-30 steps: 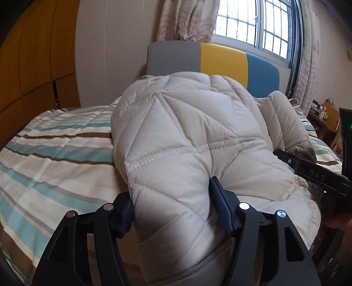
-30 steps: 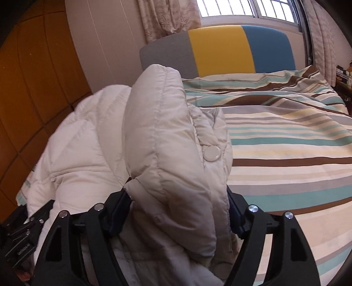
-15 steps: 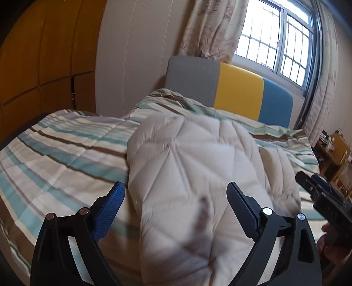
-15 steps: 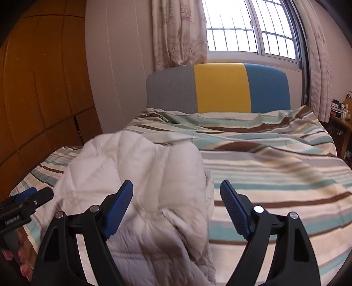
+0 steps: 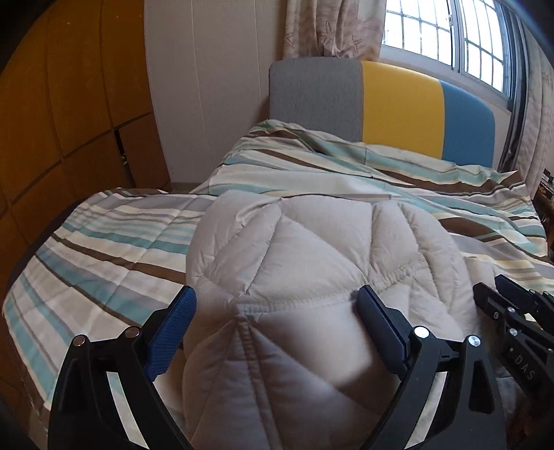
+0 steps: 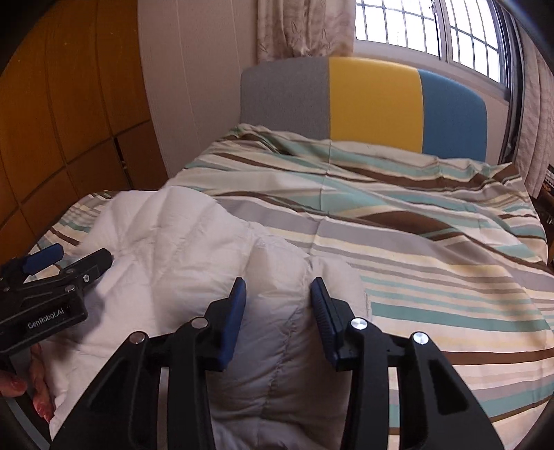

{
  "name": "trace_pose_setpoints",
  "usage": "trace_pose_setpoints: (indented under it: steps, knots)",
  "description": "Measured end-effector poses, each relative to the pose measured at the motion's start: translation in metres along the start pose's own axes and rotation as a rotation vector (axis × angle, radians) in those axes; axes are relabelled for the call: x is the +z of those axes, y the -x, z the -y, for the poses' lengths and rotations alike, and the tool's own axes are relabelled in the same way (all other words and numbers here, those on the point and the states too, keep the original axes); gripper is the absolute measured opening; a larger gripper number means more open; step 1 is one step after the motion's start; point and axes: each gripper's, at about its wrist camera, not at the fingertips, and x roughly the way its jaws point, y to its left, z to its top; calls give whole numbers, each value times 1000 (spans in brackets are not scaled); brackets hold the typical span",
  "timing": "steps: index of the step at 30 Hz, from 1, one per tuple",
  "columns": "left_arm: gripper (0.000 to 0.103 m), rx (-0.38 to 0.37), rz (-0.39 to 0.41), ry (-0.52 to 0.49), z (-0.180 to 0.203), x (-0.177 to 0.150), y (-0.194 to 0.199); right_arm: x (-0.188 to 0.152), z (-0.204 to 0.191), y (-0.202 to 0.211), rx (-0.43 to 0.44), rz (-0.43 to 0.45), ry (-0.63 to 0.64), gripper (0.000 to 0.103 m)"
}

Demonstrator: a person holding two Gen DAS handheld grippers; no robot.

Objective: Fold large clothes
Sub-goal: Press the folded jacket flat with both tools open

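A puffy quilted jacket (image 5: 311, 284) lies folded in a mound on a striped bedspread (image 5: 104, 249), filling the lower centre of the left wrist view. The left gripper (image 5: 275, 311) hangs over it with jaws spread wide; the blue pads stand clear of the fabric on either side, the jacket showing between them but not pinched. At the right edge of that frame the right gripper (image 5: 512, 311) pokes in, black, just beside the jacket's edge.

In the right wrist view the jacket (image 6: 180, 249) sits in the lower left and centre, bright white where light hits it. The right gripper (image 6: 278, 297) is closing, its pads standing at either side of a raised fold; whether they touch it I cannot tell. At the left edge the left gripper (image 6: 62, 263) reaches in over the jacket, a hand (image 6: 31, 384) under it. A grey, yellow and blue headboard (image 6: 374, 104) stands across the upper centre, under a window (image 6: 432, 24).
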Motion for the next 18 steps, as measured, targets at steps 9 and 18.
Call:
trace_pose_setpoints:
  steps: [9,18]
  knots:
    - [97,-65,-35,81,-9,-17,-39,-5,10,-40,-3,-41,-30,40]
    - [99,-39,-15,79,0,-23,-50,-11,19,-68,9,-66,-57,40]
